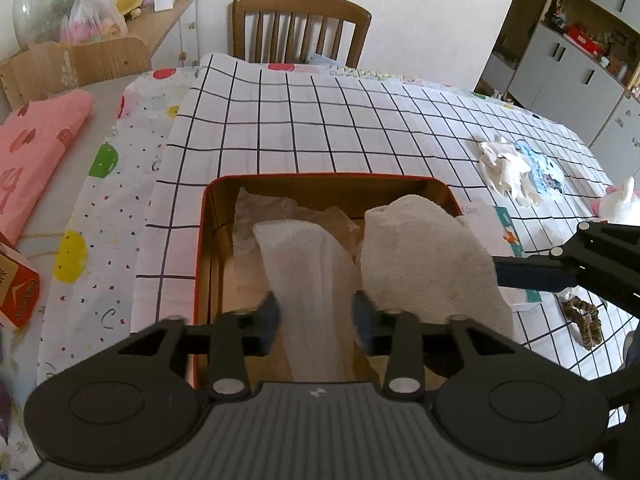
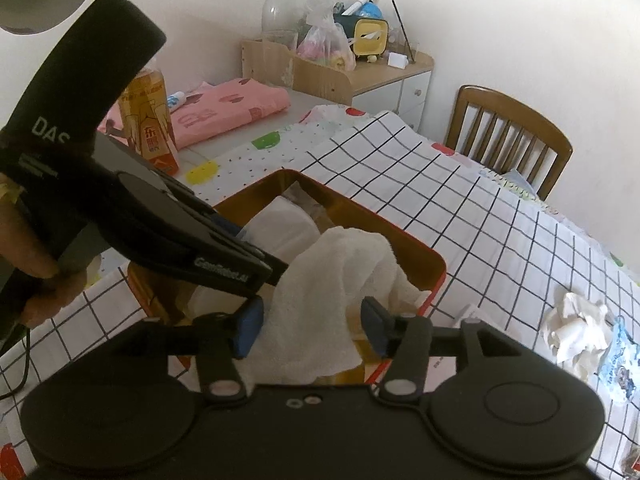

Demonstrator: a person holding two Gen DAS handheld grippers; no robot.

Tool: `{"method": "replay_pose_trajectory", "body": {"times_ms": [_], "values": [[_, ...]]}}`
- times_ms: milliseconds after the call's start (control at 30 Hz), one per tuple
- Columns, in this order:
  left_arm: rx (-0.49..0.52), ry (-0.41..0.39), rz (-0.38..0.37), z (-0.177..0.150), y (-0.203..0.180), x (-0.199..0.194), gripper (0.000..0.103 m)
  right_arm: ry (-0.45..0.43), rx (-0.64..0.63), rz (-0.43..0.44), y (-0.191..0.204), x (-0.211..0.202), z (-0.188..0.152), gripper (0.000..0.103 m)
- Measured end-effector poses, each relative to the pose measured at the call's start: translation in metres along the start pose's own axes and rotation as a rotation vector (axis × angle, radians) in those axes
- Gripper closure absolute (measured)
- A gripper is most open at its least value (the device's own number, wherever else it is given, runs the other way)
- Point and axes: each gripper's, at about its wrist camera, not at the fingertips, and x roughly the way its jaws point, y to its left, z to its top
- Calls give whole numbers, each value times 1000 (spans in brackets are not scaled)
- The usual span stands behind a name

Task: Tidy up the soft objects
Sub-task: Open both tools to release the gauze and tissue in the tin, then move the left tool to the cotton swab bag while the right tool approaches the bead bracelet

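Soft, even daylight filled both views, with faint shadows and no glare. Fisheye distortion bent the edges and darkened the corners; the nearest parts looked slightly blurred.

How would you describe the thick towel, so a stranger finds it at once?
Find the table with the black-grid cloth, then the red-rimmed box on it. Two pale cloths lie in the box; the thick towel is the fluffy cream one draped over the right side, not the thin mesh cloth beside it.

Two cloths (image 1: 312, 264) lie side by side in the tin (image 1: 202, 240) on the table (image 1: 360, 120).
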Motion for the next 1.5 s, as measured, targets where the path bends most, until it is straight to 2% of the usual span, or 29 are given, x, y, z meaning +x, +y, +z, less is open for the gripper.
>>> {"method": "replay_pose_trajectory", "body": {"times_ms": [67,367,433,500,667,800,867,933,1000,1167,1267,1500], "values": [[3,-16,0,0,0,-7,40,-3,5,3,-1,-4,0,47],[16,-73,12,0,-8,-42,40,-70,41,14,-7,-41,-1,40],[23,-92,11,0,-12,-52,40,-91,56,17,-10,-51,-1,35],[28,-107,5,0,-17,-61,35,-111,69,11,-12,-60,-2,33],[47,-149,-2,0,-34,-82,34,-162,113,-6,-22,-84,-5,27],[52,-179,-9,-1,-49,-97,27,-200,138,-10,-31,-104,-9,21],[56,-192,-16,-2,-56,-103,27,-217,155,-11,-36,-114,-12,18],[62,-202,-18,-3,-66,-109,26,-235,176,-12,-41,-125,-18,15],[78,-208,-23,-3,-75,-112,20,-253,192,-17,-46,-134,-22,14],[117,-239,-38,-6,-103,-121,19,-291,229,-47,-62,-158,-37,7],[128,-248,-51,-7,-120,-122,15,-301,247,-64,-74,-171,-48,4],[179,-264,-60,-9,-162,-115,15,-304,305,-125,-106,-195,-82,1]]}}
